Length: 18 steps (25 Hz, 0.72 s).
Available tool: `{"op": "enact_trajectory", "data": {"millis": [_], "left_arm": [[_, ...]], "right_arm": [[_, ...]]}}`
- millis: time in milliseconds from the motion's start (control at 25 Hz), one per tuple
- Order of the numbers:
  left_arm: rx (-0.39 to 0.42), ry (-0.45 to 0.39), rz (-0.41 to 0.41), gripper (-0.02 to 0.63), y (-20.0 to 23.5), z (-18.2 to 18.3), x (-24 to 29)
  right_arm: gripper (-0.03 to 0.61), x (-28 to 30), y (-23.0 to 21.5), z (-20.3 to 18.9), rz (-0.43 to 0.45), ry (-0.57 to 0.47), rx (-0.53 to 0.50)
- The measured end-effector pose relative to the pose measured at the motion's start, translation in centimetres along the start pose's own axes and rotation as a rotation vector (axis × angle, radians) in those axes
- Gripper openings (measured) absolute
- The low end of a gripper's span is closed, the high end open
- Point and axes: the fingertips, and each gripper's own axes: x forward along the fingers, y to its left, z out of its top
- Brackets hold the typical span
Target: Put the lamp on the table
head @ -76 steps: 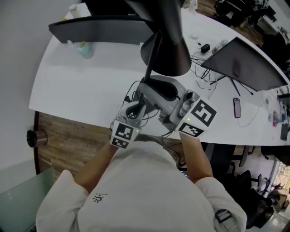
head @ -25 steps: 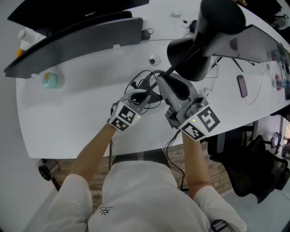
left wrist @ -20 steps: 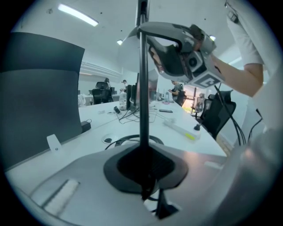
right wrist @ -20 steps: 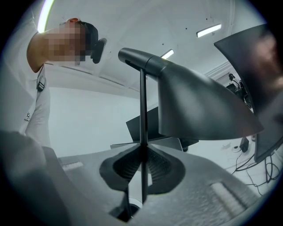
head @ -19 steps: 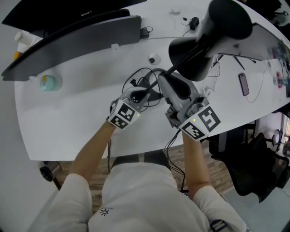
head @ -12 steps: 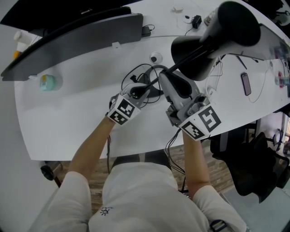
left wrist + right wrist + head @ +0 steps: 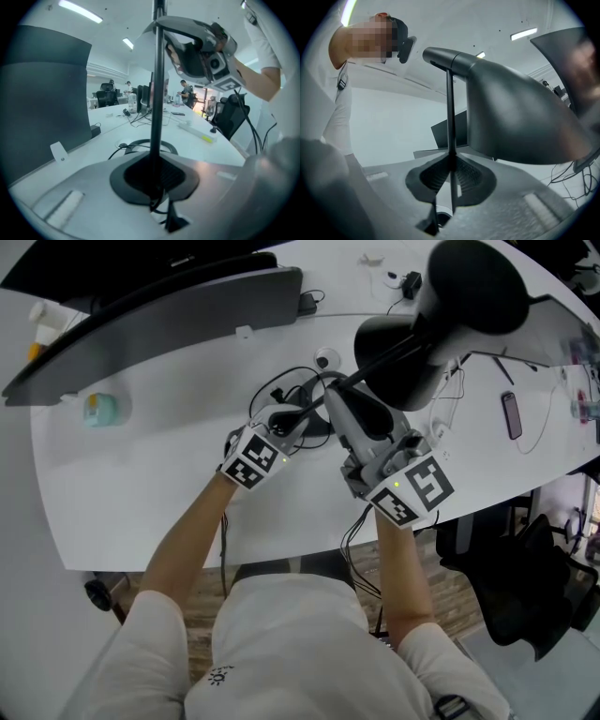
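Note:
A black desk lamp is held by its thin pole (image 7: pixel 361 373) over the white table (image 7: pixel 141 484). Its big dark shade (image 7: pixel 408 362) fills the upper right of the head view. My left gripper (image 7: pixel 298 420) is shut on the pole low down, and in the left gripper view the pole (image 7: pixel 157 93) rises straight out of the closed jaws. My right gripper (image 7: pixel 342 401) is shut on the same pole a little higher. The right gripper view has the shade (image 7: pixel 515 117) looming beside the pole (image 7: pixel 450 117). The lamp's foot is hidden under the grippers.
Black cord (image 7: pixel 286 390) loops on the table under the left gripper. A dark monitor (image 7: pixel 159 310) stands at the back left, another screen (image 7: pixel 553 324) at the right. A teal bottle (image 7: pixel 98 409), a small white disc (image 7: pixel 326 359) and a phone (image 7: pixel 511 415) lie on the table.
Since three seconds ago both grippers have carried the lamp from above the table's near edge further in over the top. In the last second it has shifted only slightly.

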Motion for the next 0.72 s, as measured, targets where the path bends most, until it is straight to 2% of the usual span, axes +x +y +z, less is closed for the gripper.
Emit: {"op": "enact_trajectory", "data": {"millis": [440,720], "left_arm": [[-0.03,0.034,0.055,0.026,1.1,-1.4,0.3],[-0.043,0.048,0.061,0.026,1.2,-2.3,0.4]], "right_arm": [[0.034,1.4,1.6,-1.4,-0.045,0.009,-0.082],[0.034,1.6,2.7,-2.3,-0.063,0.012,-0.122]]}}
